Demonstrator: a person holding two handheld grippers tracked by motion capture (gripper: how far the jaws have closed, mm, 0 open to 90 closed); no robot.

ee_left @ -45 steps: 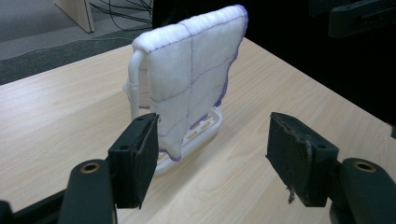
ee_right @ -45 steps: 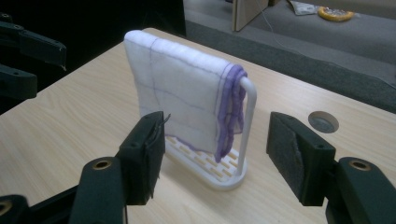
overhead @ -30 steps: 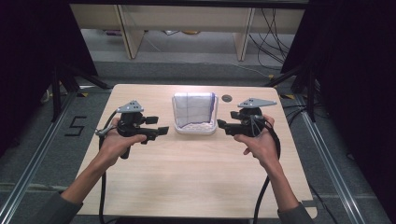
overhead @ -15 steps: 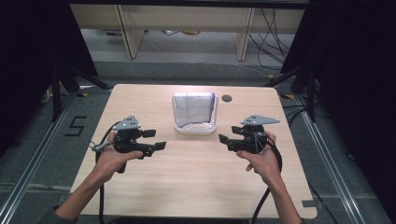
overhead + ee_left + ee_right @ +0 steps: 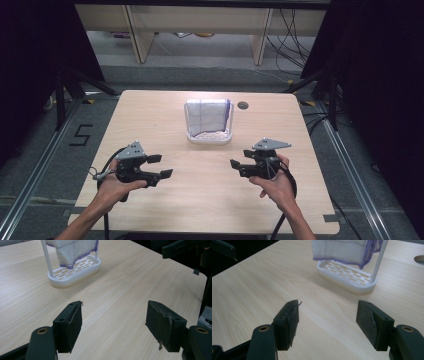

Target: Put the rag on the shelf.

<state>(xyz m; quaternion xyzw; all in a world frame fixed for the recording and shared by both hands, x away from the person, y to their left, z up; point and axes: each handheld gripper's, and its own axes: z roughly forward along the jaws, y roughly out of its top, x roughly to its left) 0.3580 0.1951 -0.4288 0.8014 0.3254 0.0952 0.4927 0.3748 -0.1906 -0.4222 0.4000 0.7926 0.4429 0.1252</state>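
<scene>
My left black two-jaw gripper (image 5: 162,166) stands wide open over the pale wooden table (image 5: 150,115); its jaws have just been opening further, with only bare wood between them; it holds nothing and touches nothing. In the left gripper view (image 5: 113,323) the two pads face each other across a broad gap; the pad on that view's right is frayed at its lower edge.

My right black two-jaw gripper (image 5: 236,167) is also open, a broad gap between the pads, nothing gripped; the right gripper view (image 5: 328,322) shows table surface alone between the jaws; a loose thread stands off the tip of the pad at that view's left.

The white slotted plastic rack (image 5: 209,136) sits toward the far middle of the table, well apart from both grippers and roughly between their lines; a white cloth with purple edging (image 5: 207,116) hangs from it over the tray.

Hard to make out: how the cloth is fixed at the top, since both gripper views cut the rack off above its posts; whether the grippers rest on the table or hang just above it; the cloth covers the back of the tray. A small dark round hole (image 5: 243,105) lies in the tabletop just beside the rack.
</scene>
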